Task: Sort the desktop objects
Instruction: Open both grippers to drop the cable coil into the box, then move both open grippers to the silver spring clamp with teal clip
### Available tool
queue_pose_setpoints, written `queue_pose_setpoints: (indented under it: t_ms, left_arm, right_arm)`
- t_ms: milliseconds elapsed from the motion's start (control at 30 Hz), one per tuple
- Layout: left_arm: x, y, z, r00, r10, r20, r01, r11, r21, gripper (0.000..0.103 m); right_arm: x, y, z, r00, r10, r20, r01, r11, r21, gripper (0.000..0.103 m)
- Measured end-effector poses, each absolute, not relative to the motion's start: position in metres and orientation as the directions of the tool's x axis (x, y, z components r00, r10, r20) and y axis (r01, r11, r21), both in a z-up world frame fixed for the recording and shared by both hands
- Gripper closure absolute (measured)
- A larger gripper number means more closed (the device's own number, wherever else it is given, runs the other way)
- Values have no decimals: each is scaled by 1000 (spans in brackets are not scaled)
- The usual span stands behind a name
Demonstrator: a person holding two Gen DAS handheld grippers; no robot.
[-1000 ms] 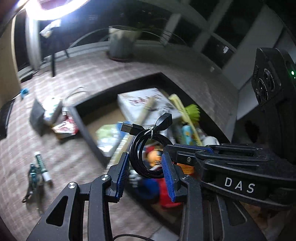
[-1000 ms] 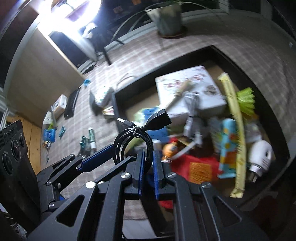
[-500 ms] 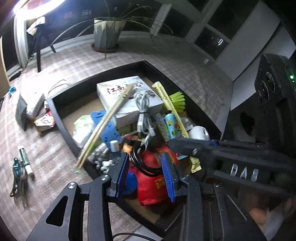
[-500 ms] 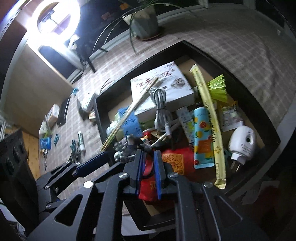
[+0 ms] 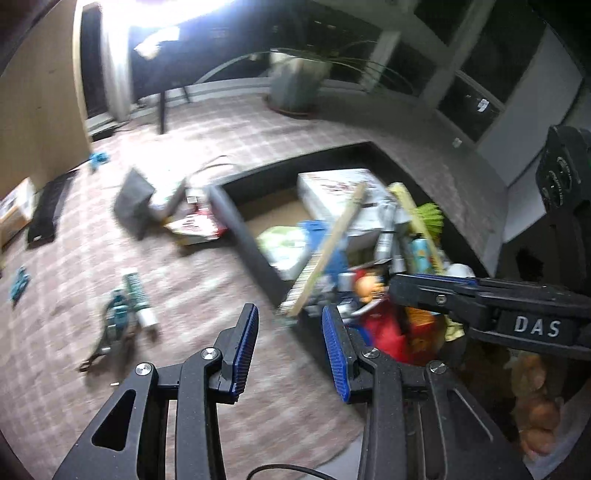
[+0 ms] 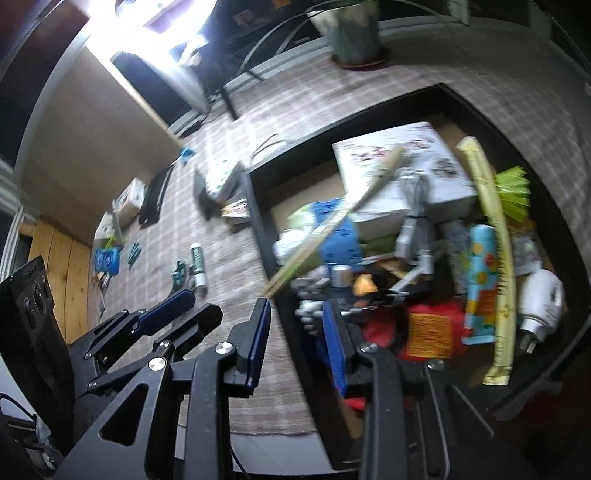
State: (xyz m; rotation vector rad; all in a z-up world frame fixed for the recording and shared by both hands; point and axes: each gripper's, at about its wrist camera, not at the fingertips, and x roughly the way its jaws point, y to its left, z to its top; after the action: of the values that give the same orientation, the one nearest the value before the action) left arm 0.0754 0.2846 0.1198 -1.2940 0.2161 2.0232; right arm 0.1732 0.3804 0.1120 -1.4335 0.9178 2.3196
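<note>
We've got most of the clutter piled in the black tray (image 6: 480,107) just ahead of our right gripper (image 6: 297,347), but a marker (image 5: 138,299) and a clip (image 5: 110,332) sit on the worktop (image 5: 184,280) ahead-left of our left gripper (image 5: 290,349). Both grippers are wide open, holding nothing. The tray wall (image 5: 243,236) runs right between them, so plenty of room left, tight on the right.

Home room, potted plant (image 5: 295,79), ring light (image 6: 162,14), checked tablecloth (image 5: 229,125)
</note>
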Motion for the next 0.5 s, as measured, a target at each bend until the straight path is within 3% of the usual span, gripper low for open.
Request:
queue_pose_setpoints:
  t_ms: [133,333,500]
  left_arm:
    - [59,248,111,-271,434,-859,-591,-779,-208,67]
    - [34,191,94,-287,398,-871,-495,-840,-221,56]
    - [18,153,76,-286,361,-888,-441,-872,-213,55]
  right_arm:
    - [147,356,110,-473,-130,-872,-476,-795,377,73]
    - [103,319,100,-456,-182,-871,-413,-824,388,73]
    - [65,288,85,-426,-223,-877,-378,-837,397,73]
